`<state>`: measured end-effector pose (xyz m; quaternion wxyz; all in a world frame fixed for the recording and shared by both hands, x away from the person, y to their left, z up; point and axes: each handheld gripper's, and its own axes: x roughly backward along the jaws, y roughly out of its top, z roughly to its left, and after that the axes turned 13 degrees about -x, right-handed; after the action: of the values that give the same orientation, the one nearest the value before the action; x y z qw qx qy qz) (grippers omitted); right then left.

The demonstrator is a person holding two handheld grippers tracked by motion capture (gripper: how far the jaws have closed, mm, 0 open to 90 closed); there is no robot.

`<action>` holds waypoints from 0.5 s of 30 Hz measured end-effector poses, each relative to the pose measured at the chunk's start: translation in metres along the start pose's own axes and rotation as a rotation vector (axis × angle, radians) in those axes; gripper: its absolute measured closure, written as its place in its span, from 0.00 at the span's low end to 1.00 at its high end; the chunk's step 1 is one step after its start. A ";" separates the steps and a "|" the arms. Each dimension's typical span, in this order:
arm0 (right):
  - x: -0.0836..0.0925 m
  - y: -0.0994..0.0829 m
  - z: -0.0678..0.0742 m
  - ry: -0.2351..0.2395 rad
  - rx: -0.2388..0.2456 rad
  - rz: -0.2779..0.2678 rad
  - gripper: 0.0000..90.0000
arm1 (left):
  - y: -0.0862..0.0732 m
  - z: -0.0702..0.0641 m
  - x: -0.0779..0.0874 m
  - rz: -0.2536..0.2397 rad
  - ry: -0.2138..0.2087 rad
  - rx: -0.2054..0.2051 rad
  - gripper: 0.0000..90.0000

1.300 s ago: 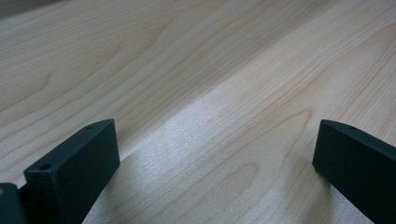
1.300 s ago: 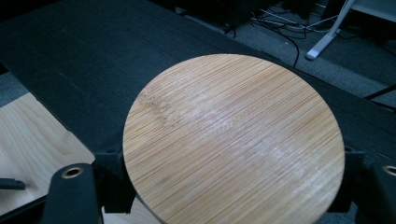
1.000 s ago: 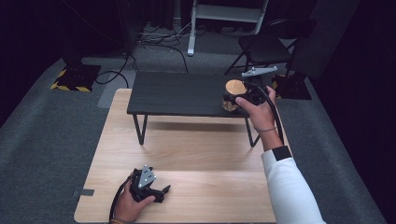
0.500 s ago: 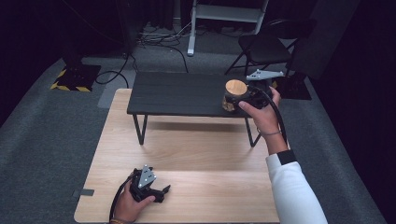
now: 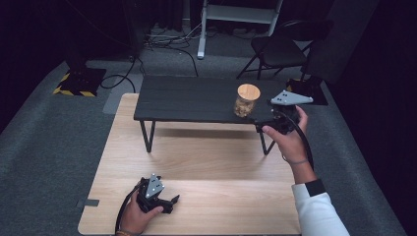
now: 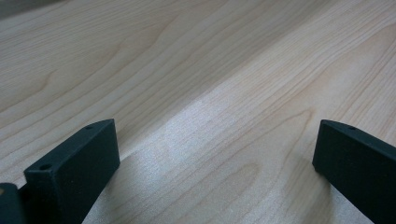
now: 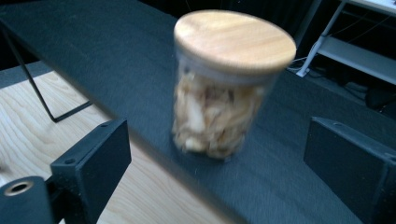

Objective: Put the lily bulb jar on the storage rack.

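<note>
A clear glass jar (image 5: 246, 101) with a round wooden lid and pale dried pieces inside stands upright near the right end of a low black bench (image 5: 196, 98). My right gripper (image 5: 264, 119) is just right of the jar, open, and apart from it. In the right gripper view the jar (image 7: 229, 93) stands ahead of the right gripper (image 7: 219, 177), whose jaws are spread wide. My left gripper (image 5: 171, 201) rests on the light wooden table (image 5: 211, 162) near its front left. It is open, and the left gripper (image 6: 215, 158) has bare wood between its jaws.
The black bench stands on thin metal legs (image 5: 146, 136) at the back of the wooden table. On the grey carpet behind are a black chair (image 5: 278, 51), a white stand (image 5: 201, 29), cables and a yellow-striped base (image 5: 78, 81).
The right gripper was at the jar on the bench. It has let go and drawn back to the right, leaving the jar standing. The left gripper has not moved.
</note>
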<state>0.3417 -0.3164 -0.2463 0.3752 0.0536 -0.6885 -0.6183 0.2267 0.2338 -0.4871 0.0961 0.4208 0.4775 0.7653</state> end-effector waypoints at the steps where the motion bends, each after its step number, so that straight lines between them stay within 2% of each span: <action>1: 0.002 -0.005 0.000 0.005 -0.001 -0.003 0.08 | 0.000 0.000 0.000 0.000 0.000 0.000 0.01; 5: 0.012 -0.025 0.002 0.001 0.009 -0.004 0.08 | 0.000 0.000 0.000 0.000 0.000 0.000 0.01; 10: 0.025 -0.063 0.006 -0.004 0.016 -0.032 0.08 | 0.000 0.000 0.000 0.000 0.000 0.000 0.01; 15: 0.032 -0.101 0.002 0.003 -0.007 -0.045 0.08 | 0.000 0.000 0.000 0.000 0.000 0.000 0.01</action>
<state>0.2785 -0.3553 -0.3224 0.3624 0.0689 -0.6841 -0.6292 0.2266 0.2338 -0.4871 0.0961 0.4208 0.4775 0.7653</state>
